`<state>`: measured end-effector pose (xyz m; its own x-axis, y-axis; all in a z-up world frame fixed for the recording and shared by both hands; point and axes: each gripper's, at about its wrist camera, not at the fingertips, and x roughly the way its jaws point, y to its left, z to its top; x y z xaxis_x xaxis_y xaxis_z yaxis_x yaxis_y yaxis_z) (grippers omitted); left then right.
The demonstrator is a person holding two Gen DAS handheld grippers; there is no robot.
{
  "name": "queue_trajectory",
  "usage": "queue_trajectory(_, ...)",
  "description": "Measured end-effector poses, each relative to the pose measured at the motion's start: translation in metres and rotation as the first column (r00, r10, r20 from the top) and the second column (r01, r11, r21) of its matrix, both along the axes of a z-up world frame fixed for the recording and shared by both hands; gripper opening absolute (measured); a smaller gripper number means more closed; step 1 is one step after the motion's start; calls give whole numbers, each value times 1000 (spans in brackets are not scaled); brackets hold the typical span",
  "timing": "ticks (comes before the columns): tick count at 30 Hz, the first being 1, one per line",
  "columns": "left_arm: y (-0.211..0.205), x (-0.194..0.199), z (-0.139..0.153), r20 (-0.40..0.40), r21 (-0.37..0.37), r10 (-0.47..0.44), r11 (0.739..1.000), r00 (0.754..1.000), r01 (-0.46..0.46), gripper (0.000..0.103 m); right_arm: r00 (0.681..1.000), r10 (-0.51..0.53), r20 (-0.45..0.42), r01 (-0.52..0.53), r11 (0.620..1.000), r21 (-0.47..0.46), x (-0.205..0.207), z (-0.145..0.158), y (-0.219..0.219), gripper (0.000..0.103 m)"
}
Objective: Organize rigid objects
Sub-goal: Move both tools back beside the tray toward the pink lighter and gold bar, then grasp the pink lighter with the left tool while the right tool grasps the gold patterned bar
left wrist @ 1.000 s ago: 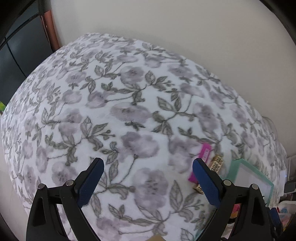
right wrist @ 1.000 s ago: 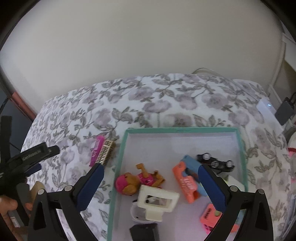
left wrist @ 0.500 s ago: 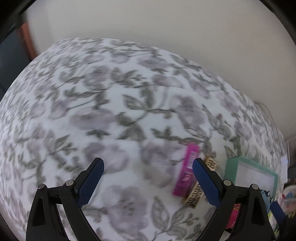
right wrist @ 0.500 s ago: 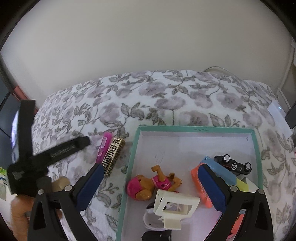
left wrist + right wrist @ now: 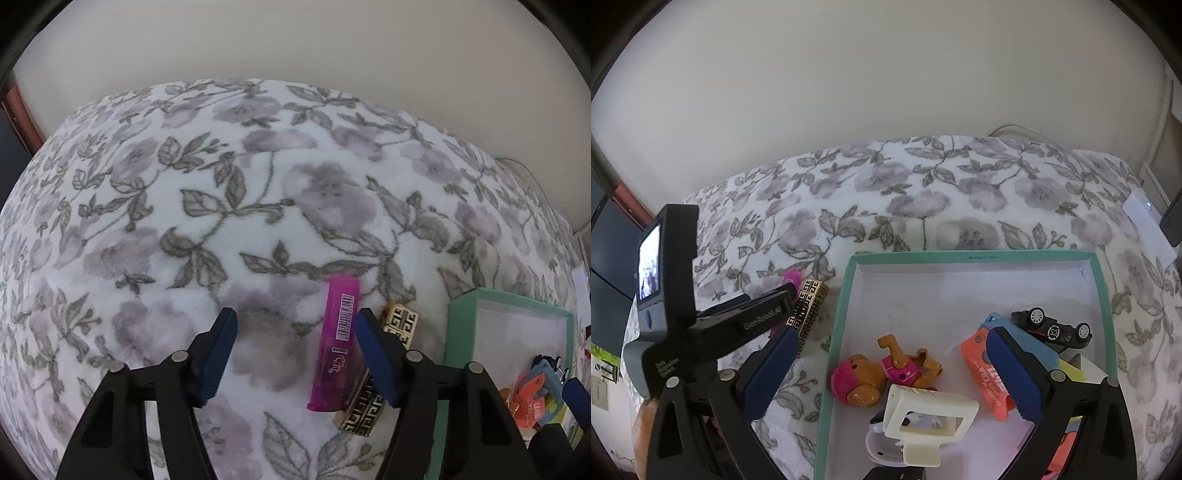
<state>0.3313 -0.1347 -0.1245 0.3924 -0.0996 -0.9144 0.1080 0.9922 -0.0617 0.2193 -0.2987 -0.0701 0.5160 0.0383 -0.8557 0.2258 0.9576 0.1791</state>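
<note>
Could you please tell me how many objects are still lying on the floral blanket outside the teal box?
2: the pink tube lies between the left gripper's open fingers, and the gold patterned bar lies alongside it, nearer the teal box. Others may be hidden behind the grippers.

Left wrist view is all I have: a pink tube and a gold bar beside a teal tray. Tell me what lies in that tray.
Observer: A toy dog figure lies on its side in the tray, near the left wall.
Operator: Report the right gripper.
Observer: The right gripper hovers over the tray's near half, open and holding nothing.
Operator: Name one more item.
Observer: A black toy car lies wheels-up by the tray's right wall.
</note>
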Motion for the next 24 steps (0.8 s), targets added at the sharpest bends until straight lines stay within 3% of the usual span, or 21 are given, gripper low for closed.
queue_trajectory(2, -4, -3, -1, 4, 11, -22, 1000, 1000, 22, 49, 1000, 0, -1, 0, 1000, 0, 0, 0, 1, 103)
queue_trajectory(6, -6, -7, -2, 6, 20, -43, 999, 999, 43, 31, 1000, 4, -2, -4, 1000, -3, 1, 0, 3, 103)
queue_trajectory(7, -5, -8, -1, 3, 8, -46, 999, 999, 46, 21, 1000, 4, -2, -4, 1000, -7, 1, 0, 4, 103)
queue_trajectory(14, 15, -16, -2, -13, -60, -40, 997, 999, 39, 20, 1000, 13, -6, -13, 999, -32, 7, -2, 15, 103)
queue_trajectory(19, 44, -15, 0, -11, -50, 30, 998, 999, -31, 20, 998, 45, 44, -44, 999, -5, 17, 1, 29, 102)
queue_trajectory(22, 69, -12, 0, -8, -42, 95, 995, 995, -95, 20, 997, 60, 38, -59, 998, -31, 26, -1, 42, 88)
queue_trajectory(24, 83, -12, -1, -8, -42, 125, 991, 992, -125, 20, 996, 79, 28, -79, 996, -32, 33, -4, 52, 85)
